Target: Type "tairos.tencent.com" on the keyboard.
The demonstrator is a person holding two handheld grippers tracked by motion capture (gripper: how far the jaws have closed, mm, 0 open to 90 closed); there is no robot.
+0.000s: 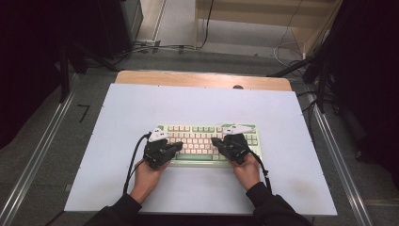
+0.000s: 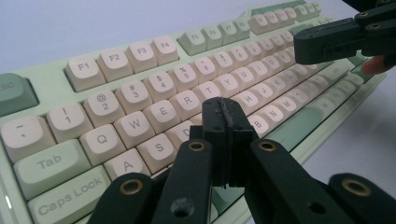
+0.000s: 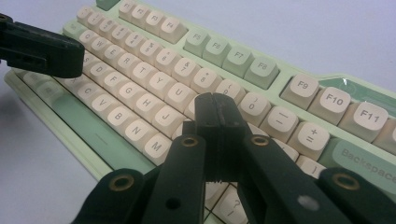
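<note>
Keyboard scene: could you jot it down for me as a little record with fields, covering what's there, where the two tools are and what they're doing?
Main thing: mechanical keyboard, pale green case, cream and green keys
Surface: white mat on a wooden table
Left tool: jaws shut, nothing between them, tip over the keys beside S and below R
Right tool: jaws shut, nothing between them, tip over the keys right of J
Holding: a person's hands, dark sleeves
Cables: one trails from each tool
</note>
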